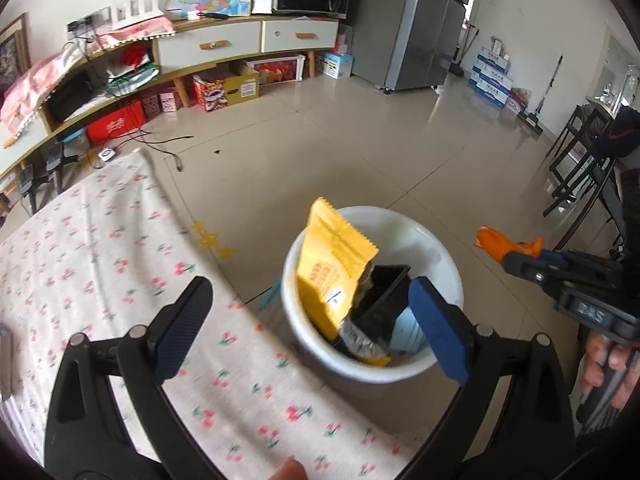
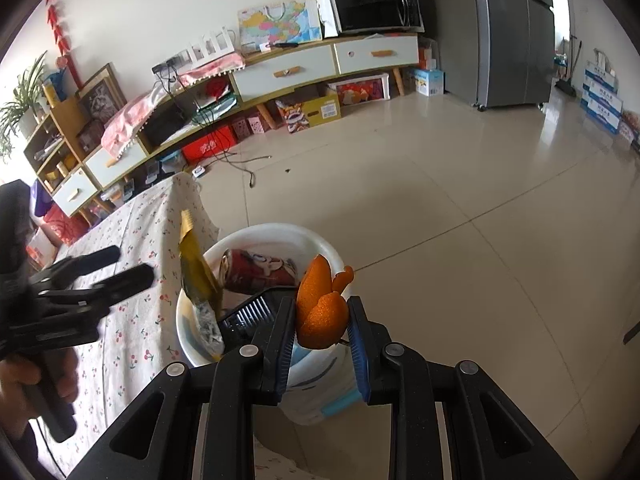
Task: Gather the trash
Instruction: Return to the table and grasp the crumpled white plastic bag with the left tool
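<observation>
Orange peel (image 2: 320, 316), yellow wrapper (image 1: 334, 268), white bin (image 1: 436, 240), cherry-print tablecloth (image 1: 100, 248).

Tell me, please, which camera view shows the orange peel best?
The right wrist view: the orange peel sits large and central, pinched in the right claw. The left wrist view shows only a small, distant piece near its right edge.

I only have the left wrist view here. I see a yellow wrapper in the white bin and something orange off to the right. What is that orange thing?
Observer: It is orange peel, pinched in the right hand-held gripper over the white bin.
Operator: Is anything in the bin hidden behind the yellow wrapper?
Observer: Yes, a red drink can lies on its side in there, behind the yellow wrapper.
Operator: Is my left hand-held gripper clear of that wrapper?
Observer: Yes, the left hand-held gripper is open over the tablecloth, apart from the wrapper.
</observation>
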The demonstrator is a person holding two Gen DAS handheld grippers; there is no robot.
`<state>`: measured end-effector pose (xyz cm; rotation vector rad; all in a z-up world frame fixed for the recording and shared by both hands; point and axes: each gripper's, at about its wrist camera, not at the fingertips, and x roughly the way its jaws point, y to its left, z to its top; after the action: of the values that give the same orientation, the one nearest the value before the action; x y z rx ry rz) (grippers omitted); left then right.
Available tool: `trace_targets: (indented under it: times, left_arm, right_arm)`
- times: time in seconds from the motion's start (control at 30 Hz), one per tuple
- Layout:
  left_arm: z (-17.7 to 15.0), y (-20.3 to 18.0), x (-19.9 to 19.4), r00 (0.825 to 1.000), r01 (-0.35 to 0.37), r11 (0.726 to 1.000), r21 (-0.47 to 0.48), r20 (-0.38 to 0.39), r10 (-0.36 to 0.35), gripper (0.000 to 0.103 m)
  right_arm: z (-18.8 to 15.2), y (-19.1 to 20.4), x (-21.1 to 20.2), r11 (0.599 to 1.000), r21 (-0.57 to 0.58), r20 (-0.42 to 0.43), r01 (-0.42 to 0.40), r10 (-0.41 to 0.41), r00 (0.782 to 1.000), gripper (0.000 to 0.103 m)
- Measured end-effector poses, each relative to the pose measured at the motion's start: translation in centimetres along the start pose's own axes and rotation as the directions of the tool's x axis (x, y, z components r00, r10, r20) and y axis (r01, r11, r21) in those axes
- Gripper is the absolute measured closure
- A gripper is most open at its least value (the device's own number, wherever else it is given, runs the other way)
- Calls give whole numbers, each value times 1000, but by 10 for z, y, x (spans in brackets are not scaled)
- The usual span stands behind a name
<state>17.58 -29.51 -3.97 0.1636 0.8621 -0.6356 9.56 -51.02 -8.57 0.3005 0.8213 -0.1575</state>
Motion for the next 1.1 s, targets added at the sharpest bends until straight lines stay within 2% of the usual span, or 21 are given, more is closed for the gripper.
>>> trace_targets:
  times: [0.2, 0.43, 0.5, 0.57, 0.6, 0.83, 1.1]
  left_arm:
    - [-15, 28, -22, 999, -38, 998, -42, -3, 38, 5]
    - [-38, 60, -49, 994, -105, 992, -75, -10, 105, 5]
    - [-46, 68, -57, 992, -124, 989, -81, -10, 123, 4]
    - [-53, 75, -66, 991, -137, 987, -89, -8, 136, 3]
    - [-56, 79, -70, 990, -142, 986, -92, -7, 142, 3]
    - [-80, 113, -95, 979, -205, 972, -114, -4, 205, 2]
    - [-104, 150, -118, 966, -258, 954, -154, -17, 259, 2]
  right_arm:
    - [3, 10, 16, 1000, 1, -34, -12, 12, 999, 76]
    - [8, 21, 31, 1000, 21, -51, 16, -15, 999, 75]
    - [8, 21, 33, 999, 38, -57, 12, -10, 998, 70]
    - [8, 21, 34, 998, 63, -60, 9, -5, 998, 36]
    - [8, 21, 33, 997, 74, -54, 8, -4, 999, 34]
    - [9, 32, 18, 997, 73, -30, 25, -23, 999, 30]
    - [9, 64, 3, 1000, 17, -11, 24, -24, 1000, 26]
